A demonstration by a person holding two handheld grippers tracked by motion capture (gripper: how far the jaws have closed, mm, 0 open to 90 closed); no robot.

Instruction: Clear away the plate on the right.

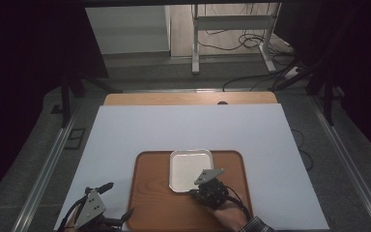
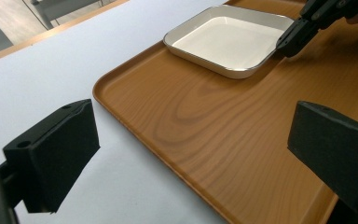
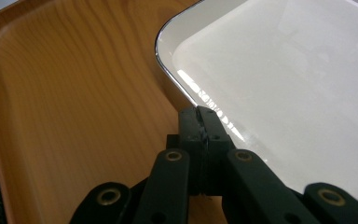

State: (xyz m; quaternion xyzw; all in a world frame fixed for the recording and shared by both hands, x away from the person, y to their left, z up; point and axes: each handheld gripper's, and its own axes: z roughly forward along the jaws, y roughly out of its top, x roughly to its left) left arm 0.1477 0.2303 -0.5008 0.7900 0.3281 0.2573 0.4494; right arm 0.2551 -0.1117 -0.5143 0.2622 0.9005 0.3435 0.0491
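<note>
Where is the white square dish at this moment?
In the high view, the white square dish sits on the wooden tray, at its far edge near the middle, with the shut right gripper at its near rim.

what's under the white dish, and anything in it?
The white dish sits on the wooden tray, which lies on the white table sheet. Its inside looks empty. The shut right gripper covers part of its near rim, so contact there is unclear.

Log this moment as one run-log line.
right tongs: shut on white dish rim | left tongs: open, empty, at tray edge | white dish: on wooden tray
</note>
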